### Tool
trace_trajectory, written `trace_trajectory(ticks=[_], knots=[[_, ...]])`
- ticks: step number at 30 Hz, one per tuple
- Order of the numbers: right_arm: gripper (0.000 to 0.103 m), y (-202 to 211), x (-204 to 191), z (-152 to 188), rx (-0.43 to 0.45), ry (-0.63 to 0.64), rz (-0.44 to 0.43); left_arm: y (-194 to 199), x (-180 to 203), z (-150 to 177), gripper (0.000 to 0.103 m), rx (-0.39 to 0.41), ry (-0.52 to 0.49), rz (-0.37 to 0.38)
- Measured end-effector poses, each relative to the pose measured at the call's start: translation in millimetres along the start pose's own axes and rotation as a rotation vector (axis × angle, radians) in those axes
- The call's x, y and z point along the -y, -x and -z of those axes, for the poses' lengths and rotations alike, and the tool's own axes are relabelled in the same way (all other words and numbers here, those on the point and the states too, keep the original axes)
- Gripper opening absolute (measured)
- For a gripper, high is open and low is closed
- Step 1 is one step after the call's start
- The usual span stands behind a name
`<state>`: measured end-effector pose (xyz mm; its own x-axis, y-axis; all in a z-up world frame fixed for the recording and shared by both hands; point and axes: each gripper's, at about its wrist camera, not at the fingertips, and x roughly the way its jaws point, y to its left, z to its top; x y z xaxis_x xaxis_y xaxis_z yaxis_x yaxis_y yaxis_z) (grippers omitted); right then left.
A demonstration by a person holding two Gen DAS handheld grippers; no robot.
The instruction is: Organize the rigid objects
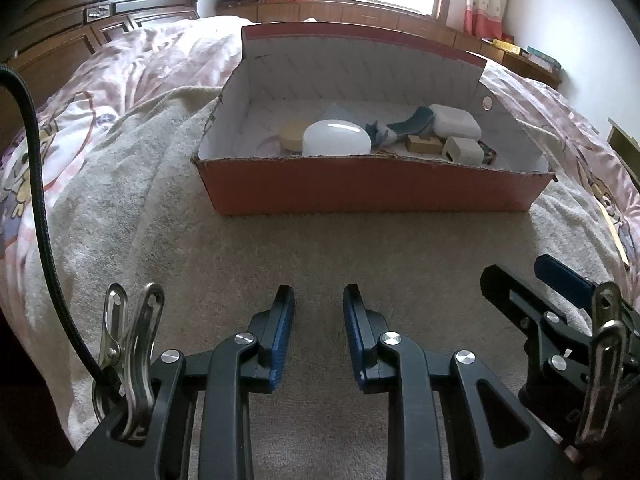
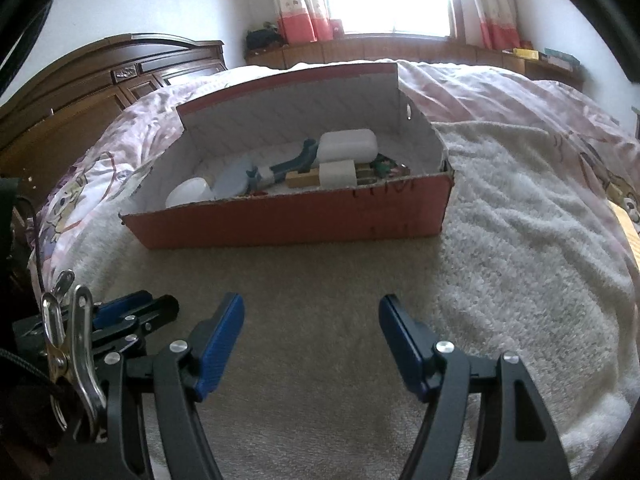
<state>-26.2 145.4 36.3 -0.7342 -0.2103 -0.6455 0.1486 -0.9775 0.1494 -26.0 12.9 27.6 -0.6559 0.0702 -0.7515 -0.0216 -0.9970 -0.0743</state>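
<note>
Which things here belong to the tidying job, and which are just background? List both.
Job: red cardboard box; in it, white oval lid, white case, wooden block, blue scoop.
Background: beige towel, pink bedspread, headboard, curtains.

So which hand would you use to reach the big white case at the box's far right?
Probably the right gripper: it is open wider, and the white case lies nearer its side of the red cardboard box than the left gripper.

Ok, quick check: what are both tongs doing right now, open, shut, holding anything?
Left tongs: open, a narrow gap, holding nothing, over the towel.
Right tongs: open wide, holding nothing.
</note>
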Motion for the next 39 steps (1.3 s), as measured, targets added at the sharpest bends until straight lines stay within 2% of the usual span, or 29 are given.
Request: trace_trajectory(ticks=[39], knots=[[0.073,-7.3,4.3,2.9,-0.021,-0.025,-0.005,-1.7,2.6,0.1,0.026,0.006,-0.015,-0.013]])
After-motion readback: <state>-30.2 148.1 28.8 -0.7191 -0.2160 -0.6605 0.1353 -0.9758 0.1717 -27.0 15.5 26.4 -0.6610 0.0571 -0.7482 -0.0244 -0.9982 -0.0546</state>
